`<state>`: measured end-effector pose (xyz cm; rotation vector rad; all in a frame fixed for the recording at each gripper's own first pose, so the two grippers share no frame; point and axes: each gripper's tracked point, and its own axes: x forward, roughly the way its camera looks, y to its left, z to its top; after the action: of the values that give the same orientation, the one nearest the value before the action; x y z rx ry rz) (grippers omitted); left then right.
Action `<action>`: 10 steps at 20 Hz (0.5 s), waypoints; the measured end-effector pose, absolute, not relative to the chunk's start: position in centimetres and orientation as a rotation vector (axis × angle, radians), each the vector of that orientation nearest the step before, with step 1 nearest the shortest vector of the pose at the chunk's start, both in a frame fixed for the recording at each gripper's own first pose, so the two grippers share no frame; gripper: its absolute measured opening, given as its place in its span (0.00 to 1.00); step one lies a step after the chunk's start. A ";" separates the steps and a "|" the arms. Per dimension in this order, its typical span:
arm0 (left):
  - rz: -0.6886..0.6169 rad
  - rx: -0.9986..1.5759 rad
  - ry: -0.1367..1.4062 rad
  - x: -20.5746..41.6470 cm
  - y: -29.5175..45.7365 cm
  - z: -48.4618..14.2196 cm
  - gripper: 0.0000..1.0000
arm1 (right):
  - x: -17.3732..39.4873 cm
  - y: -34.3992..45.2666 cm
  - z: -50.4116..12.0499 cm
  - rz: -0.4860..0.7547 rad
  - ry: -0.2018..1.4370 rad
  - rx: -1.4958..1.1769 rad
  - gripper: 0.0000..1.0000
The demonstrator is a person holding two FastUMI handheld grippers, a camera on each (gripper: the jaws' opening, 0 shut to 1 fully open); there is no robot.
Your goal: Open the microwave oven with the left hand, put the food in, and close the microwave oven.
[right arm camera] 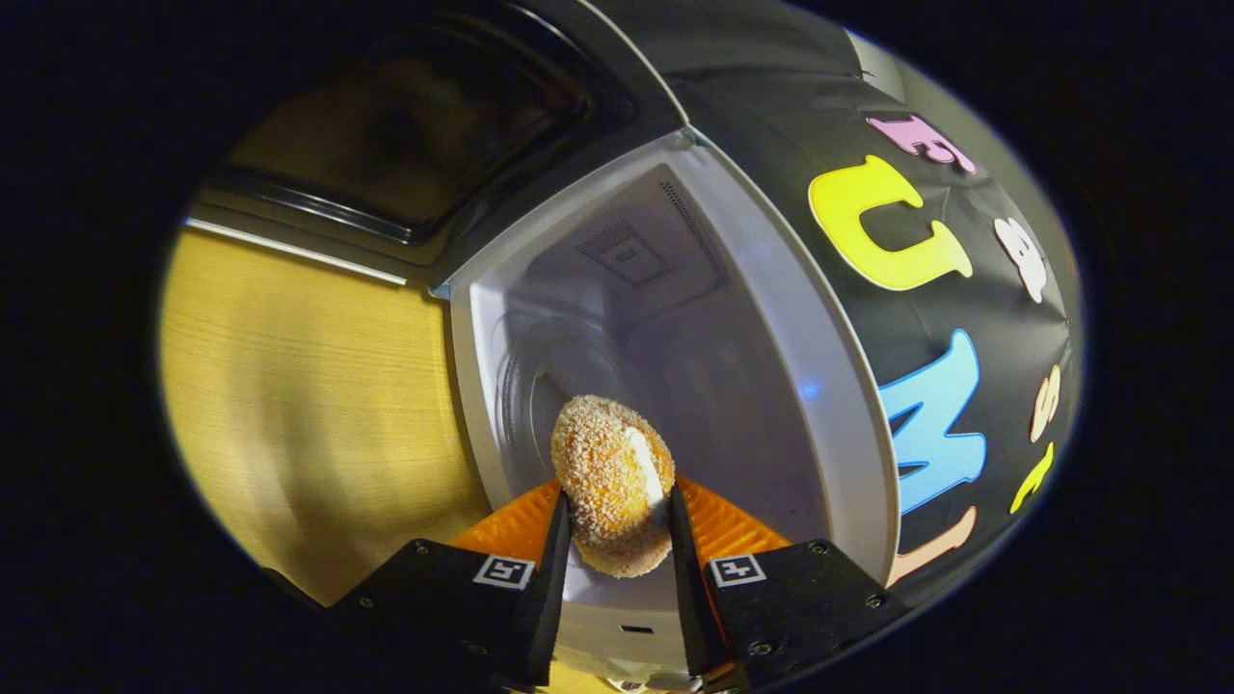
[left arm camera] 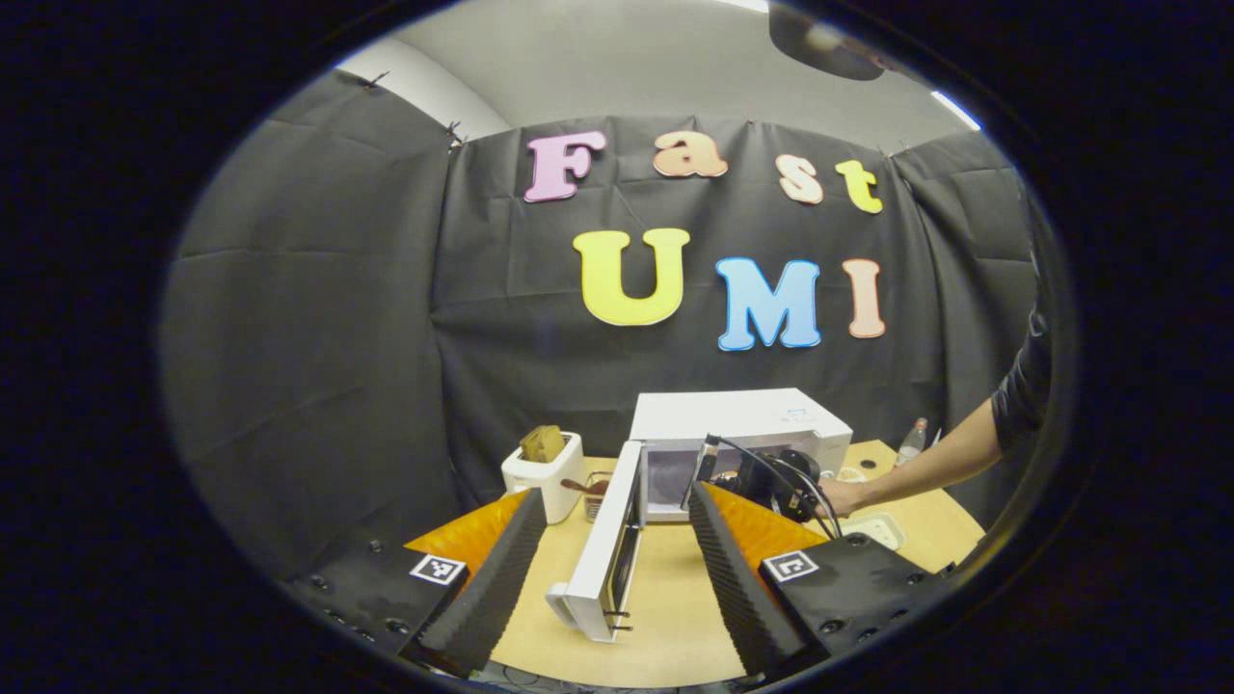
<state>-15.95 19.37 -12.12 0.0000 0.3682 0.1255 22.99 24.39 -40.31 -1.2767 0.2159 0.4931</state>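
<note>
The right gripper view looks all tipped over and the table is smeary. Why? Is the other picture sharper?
In the right gripper view the white microwave oven sits tilted and bowed by the fisheye lens, the pale wooden table is streaked with blur, while the crumb-coated round food looks crisp. The left gripper view is sharper and evenly lit; its edges curve too.

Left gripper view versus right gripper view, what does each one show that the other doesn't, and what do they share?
Left gripper view: the left gripper open and empty, a white toaster beside the microwave, and a person's hand holding the right gripper at the oven's mouth.
Right gripper view: the breaded food pinched in the right gripper, with the turntable inside the cavity.
Both: the microwave with its door open, and the wooden table.
</note>
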 end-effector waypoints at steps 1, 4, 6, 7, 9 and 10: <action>0.135 0.000 0.375 -16.2 19.5 -12.3 0.94 | 23.8 24.8 -40.5 0.489 0.200 -1.290 0.52; 0.160 0.004 0.398 -16.9 19.8 -12.8 0.94 | 25.7 25.6 -41.2 0.500 0.160 -1.354 0.52; 0.172 0.007 0.405 -17.2 20.0 -12.9 0.94 | 26.5 25.7 -41.9 0.503 0.156 -1.381 0.52; 0.176 0.005 0.408 -17.2 20.0 -13.0 0.94 | 26.9 25.5 -42.5 0.501 0.170 -1.391 0.53; 0.179 0.003 0.412 -17.3 20.0 -13.3 0.94 | 26.9 25.0 -43.0 0.500 0.197 -1.391 0.61; 0.177 0.002 0.413 -17.2 19.9 -13.3 0.94 | 26.8 25.2 -42.8 0.503 0.206 -1.368 0.64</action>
<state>-17.17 19.90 -13.29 0.0022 0.4133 0.1772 26.80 25.15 -42.83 -1.3681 0.2064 0.5027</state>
